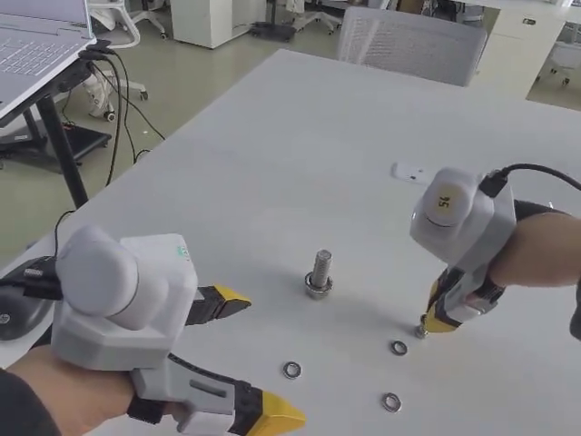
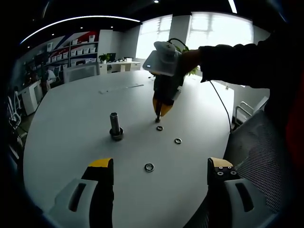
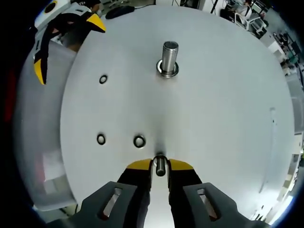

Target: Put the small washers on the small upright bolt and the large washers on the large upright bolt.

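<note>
Steel washers lie loose on the white bench [image 1: 300,136]. One washer [image 1: 398,348] sits just beside the tips of the right hand-held gripper [image 1: 430,323], a second washer [image 1: 391,401] lies nearer the person, and a third washer [image 1: 291,370] is off to the left. The right hand-held gripper points steeply down, its jaws clamped on the small bolt [image 1: 422,331], whose lower end is at the bench surface. The large bolt [image 1: 319,271] stands upright near the middle of the bench, apart from both grippers. It has a metal ring at its foot, but I cannot tell whether that is a washer or the bolt's own head. The left hand-held gripper [image 1: 270,360] hangs low over the near edge with its yellow-tipped jaws wide apart and nothing between them. The third washer lies just ahead of that gap.
</note>
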Motion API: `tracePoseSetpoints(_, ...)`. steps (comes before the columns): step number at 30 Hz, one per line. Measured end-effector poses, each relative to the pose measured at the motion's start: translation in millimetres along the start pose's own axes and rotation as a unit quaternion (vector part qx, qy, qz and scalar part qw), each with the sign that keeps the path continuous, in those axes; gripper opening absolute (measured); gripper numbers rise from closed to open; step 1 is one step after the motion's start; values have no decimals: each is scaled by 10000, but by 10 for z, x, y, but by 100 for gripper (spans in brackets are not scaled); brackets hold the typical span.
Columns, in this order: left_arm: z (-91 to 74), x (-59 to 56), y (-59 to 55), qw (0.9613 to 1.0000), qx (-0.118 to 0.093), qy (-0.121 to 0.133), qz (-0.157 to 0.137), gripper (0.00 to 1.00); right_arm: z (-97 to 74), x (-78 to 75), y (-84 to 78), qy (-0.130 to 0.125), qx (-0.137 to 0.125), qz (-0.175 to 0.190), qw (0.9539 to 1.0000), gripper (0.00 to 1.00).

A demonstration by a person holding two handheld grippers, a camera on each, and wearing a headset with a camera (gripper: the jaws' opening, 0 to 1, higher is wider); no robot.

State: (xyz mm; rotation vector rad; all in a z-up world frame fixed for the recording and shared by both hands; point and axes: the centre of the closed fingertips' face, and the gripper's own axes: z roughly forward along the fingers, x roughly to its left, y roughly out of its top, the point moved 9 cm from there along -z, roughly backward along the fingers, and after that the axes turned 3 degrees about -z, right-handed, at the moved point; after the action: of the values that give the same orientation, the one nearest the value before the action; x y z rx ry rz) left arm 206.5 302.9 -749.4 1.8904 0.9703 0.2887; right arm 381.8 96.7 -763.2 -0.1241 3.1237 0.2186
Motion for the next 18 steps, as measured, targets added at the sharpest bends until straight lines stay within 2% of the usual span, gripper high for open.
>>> tracePoseSetpoints(18,21,10,13,10000,27,-5,-32,80,160,-97,-30,42,55,-5,10000,14)
